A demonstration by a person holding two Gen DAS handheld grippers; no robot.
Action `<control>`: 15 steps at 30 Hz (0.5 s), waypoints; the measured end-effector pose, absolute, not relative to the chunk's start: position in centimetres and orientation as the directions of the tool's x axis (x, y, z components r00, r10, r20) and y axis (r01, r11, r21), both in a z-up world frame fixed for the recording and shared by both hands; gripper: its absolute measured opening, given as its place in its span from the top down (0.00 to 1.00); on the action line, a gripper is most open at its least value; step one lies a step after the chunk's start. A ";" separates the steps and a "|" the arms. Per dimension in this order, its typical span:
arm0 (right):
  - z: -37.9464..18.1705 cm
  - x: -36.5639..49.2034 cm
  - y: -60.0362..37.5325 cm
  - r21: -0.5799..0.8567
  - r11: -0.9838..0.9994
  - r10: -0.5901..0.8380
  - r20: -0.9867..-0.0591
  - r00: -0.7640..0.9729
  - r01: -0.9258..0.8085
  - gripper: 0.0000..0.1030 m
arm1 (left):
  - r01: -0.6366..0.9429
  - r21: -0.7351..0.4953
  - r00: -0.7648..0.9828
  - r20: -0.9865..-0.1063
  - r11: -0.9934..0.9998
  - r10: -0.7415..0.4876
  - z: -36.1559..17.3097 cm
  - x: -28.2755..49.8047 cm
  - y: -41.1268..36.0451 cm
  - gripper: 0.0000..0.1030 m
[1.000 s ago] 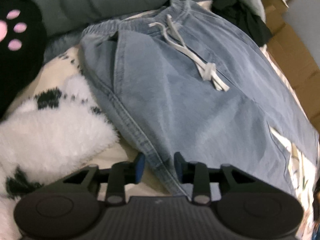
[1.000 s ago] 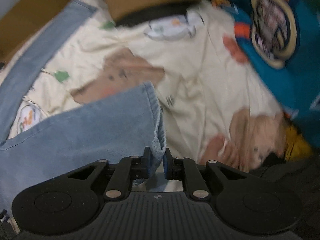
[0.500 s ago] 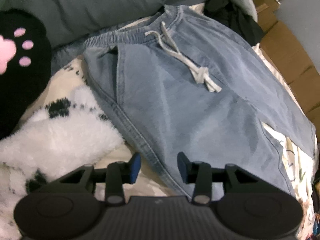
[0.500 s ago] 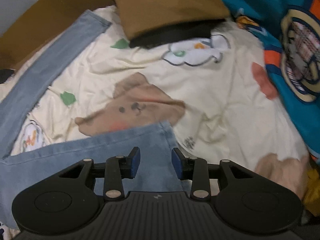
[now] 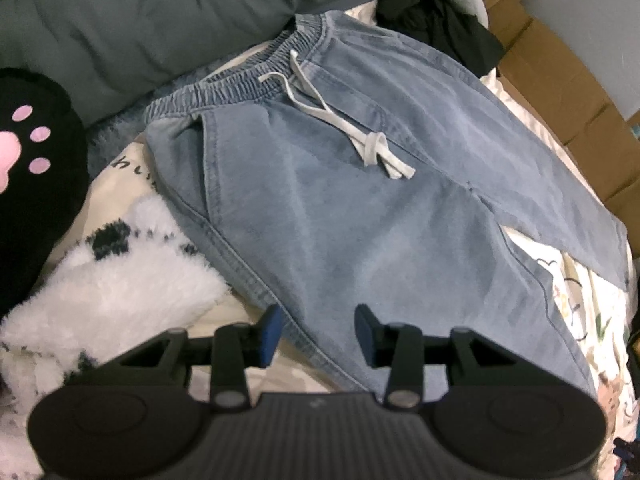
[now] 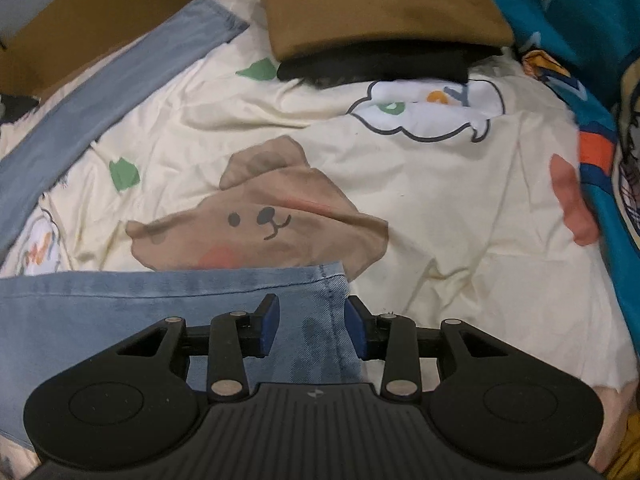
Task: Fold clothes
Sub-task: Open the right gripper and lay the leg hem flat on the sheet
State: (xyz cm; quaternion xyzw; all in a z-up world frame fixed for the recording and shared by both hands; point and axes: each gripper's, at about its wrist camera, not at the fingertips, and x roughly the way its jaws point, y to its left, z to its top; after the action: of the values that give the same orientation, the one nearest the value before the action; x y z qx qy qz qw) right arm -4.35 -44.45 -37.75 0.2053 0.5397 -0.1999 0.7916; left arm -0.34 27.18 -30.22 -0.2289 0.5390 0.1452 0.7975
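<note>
Cardboard boxes [image 5: 560,92] beside jeans [image 5: 360,216]; contents unseen.

This is a bedroom in a home, with everything laid out on a bed. A cream bedsheet [image 6: 460,208] printed with cartoon bears and clouds covers the mattress. At 11 o'clock in the left view lies a grey-green pillow [image 5: 160,20], and at 9 o'clock a black plush cushion [image 5: 36,168] with a pink paw print, beside a fluffy white blanket [image 5: 120,292] with black spots. Cardboard boxes [image 5: 560,92] stand at 2 o'clock along the bed's edge. A teal cartoon blanket [image 6: 580,40] lies at 2 o'clock in the right view.
</note>
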 end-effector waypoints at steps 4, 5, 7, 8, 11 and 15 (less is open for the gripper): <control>-38.9 -3.5 -44.7 0.086 0.865 -0.096 -0.939 0.331 0.495 0.58 | -0.467 -0.187 0.361 -0.933 0.864 -0.007 -30.3 -0.5 26.9 0.58; -39.2 -3.3 -44.8 0.084 0.865 -0.097 -0.939 0.329 0.495 0.58 | -0.464 -0.182 0.356 -0.934 0.867 -0.006 -30.4 -0.6 26.9 0.58; -39.8 -3.0 -45.1 0.082 0.865 -0.097 -0.941 0.324 0.496 0.58 | -0.467 -0.175 0.346 -0.938 0.867 -0.003 -30.6 -0.7 26.8 0.58; -40.2 -2.8 -45.2 0.082 0.866 -0.094 -0.942 0.321 0.493 0.58 | -0.469 -0.171 0.341 -0.940 0.866 -0.001 -30.7 -0.8 26.8 0.58; -41.6 -2.4 -45.4 0.063 0.876 -0.094 -0.951 0.296 0.478 0.58 | -0.466 -0.164 0.332 -0.943 0.869 0.000 -30.8 -0.9 26.6 0.58; -43.0 -1.9 -45.7 0.063 0.884 -0.085 -0.952 0.292 0.462 0.58 | -0.454 -0.153 0.321 -0.947 0.878 0.000 -31.0 -1.0 26.1 0.58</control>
State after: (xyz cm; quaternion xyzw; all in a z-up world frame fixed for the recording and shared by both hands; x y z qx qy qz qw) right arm -1.88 -45.74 -43.00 0.1658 0.5687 -0.1741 0.7866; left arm -1.05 26.11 -31.01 -0.2007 0.5647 0.1442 0.7874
